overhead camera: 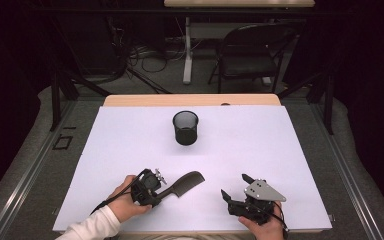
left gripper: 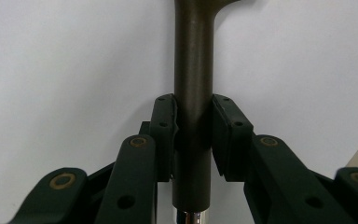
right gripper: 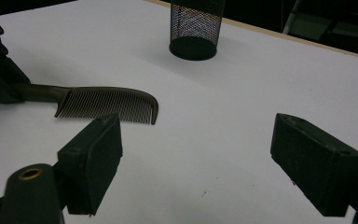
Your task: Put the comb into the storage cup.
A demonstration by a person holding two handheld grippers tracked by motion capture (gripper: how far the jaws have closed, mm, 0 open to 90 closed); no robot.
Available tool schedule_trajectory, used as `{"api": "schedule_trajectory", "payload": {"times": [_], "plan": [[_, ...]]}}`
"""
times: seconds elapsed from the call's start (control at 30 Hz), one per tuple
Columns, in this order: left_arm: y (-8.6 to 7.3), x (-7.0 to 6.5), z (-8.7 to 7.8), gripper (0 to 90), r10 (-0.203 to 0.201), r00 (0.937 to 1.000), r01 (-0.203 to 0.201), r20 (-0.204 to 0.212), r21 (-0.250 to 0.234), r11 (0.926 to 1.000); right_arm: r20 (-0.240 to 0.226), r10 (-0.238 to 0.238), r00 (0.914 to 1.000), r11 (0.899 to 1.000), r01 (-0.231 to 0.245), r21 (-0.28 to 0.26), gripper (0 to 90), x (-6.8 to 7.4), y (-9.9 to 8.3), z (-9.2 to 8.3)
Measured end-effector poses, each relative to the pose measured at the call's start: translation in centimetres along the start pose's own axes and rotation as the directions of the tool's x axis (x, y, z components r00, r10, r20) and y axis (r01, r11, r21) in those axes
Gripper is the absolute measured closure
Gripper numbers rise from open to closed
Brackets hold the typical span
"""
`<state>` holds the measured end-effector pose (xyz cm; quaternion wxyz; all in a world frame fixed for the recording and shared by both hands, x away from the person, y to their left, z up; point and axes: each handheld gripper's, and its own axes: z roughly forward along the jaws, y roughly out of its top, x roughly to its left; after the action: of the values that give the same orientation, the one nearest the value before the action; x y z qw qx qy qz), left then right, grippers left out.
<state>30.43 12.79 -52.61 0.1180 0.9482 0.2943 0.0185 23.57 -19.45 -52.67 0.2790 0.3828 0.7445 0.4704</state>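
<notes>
Down at the near edge of the white table (overhead camera: pixel 130 130), the left gripper (overhead camera: pixel 156 192) was clamped on the handle of a dark comb (overhead camera: pixel 184 183), its two pads (left gripper: pixel 164 126) pressed against either side of the round handle. In the left gripper view the handle ran straight up between the jaws, and a bit of shiny metal showed just below it. The comb lay low over the table, toothed end pointing away from the gripper and angled toward the black mesh cup (overhead camera: pixel 185 127). Whether the comb touched the sheet could not be told.

Measured from the mesh cup, the comb sat nearer the person and slightly to the person's left, well apart from it. The cup stood upright around the middle of the table, closer to its far edge.

The right gripper (overhead camera: pixel 234 187) rested nearer the person than the cup and off to the person's right, with the comb between it and the left gripper. Its jaws stood wide apart with nothing between them; in the right gripper view its pads (right gripper: pixel 93 161) framed bare table, with the comb's teeth just beyond and the cup farther off.
</notes>
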Motion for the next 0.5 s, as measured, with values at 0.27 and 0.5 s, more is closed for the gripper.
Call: {"api": "schedule_trajectory", "payload": {"times": [0.27,0.5], "plan": [[0.20,-0.04,0.03,72.2,0.002,1.0000,-0.002,0.000,0.014,0.9999,-0.001,0.002,1.0000,1.000,-0.002,-0.001,16.5,0.00,-0.01,0.01],[0.37,0.09,0.00,72.4,0.005,1.0000,-0.005,0.004,0.027,0.9996,-0.001,0.003,1.0000,1.000,-0.003,-0.003,16.5,0.00,-0.01,0.05]]}}
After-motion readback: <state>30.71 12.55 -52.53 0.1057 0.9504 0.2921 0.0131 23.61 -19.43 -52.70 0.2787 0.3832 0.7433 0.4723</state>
